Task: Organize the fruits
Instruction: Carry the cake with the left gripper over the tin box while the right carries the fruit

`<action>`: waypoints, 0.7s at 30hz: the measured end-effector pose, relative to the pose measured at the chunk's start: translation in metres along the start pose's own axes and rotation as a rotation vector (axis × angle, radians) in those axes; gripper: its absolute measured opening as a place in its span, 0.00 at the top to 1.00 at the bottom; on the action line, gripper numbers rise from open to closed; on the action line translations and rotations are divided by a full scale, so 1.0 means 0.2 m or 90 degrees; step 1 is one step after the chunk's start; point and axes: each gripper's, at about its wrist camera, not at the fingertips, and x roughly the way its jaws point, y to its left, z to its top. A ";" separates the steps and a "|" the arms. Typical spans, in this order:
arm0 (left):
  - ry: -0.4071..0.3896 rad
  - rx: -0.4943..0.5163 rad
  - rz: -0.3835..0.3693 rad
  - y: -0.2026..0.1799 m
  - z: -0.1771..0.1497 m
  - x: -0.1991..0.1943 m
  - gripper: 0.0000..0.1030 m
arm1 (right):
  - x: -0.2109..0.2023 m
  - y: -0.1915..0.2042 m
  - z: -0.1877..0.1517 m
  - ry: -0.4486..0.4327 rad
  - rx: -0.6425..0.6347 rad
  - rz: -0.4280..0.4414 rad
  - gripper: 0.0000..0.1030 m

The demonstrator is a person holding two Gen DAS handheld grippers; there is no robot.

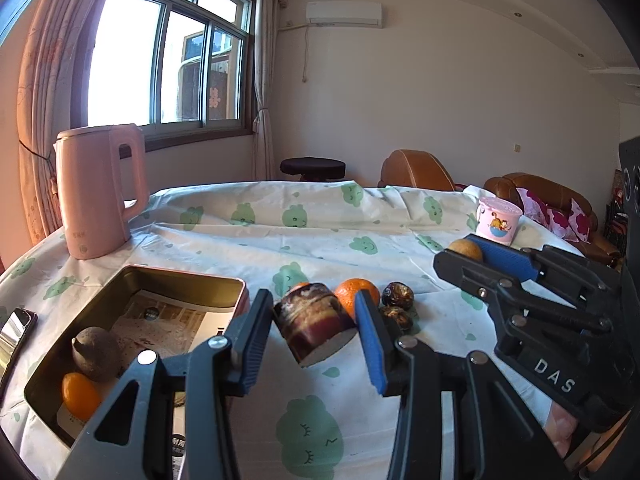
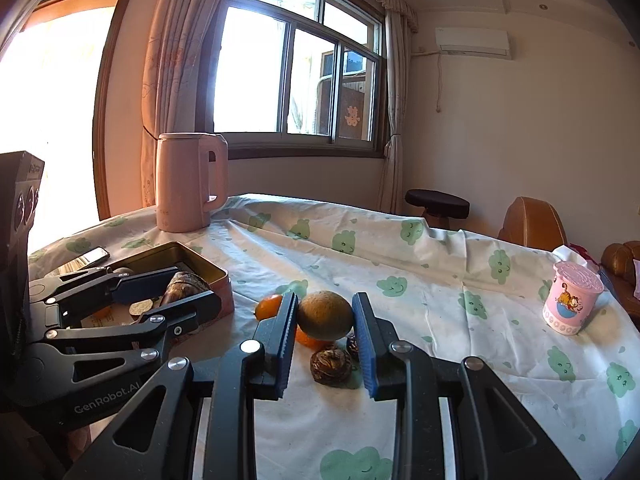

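My left gripper (image 1: 314,314) is shut on a short dark purple-brown cylinder of fruit (image 1: 308,328) held above the tablecloth, just right of the open tin box (image 1: 188,280). Inside the tin lie a brown round fruit (image 1: 96,354) and an orange (image 1: 78,396). My right gripper (image 2: 325,306) is shut on a brownish-green round fruit (image 2: 325,318). Under it on the cloth lie an orange (image 2: 269,306), a second orange (image 2: 308,340) and two dark wrinkled fruits (image 2: 331,365). In the right wrist view the left gripper (image 2: 192,286) hangs with its piece over the tin's near edge (image 2: 224,280).
A pink kettle (image 1: 100,192) stands at the table's back left, and a phone (image 1: 16,328) lies left of the tin. A pink lidded cup (image 2: 572,298) stands near the right edge. Beyond the table are a dark stool (image 1: 312,168) and brown sofas (image 1: 416,170).
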 end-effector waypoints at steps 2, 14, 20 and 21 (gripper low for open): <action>0.000 -0.006 0.005 0.03 0.00 0.00 0.57 | 0.01 0.02 0.01 0.000 -0.001 0.008 0.71; -0.002 -0.020 0.044 0.17 -0.02 -0.03 0.57 | 0.07 0.15 0.09 -0.002 -0.017 0.042 0.71; -0.002 -0.034 0.060 0.24 -0.02 -0.05 0.57 | 0.10 0.23 0.12 -0.004 -0.030 0.060 0.71; -0.002 -0.035 0.063 0.25 -0.02 -0.05 0.57 | 0.11 0.24 0.13 -0.005 -0.032 0.062 0.71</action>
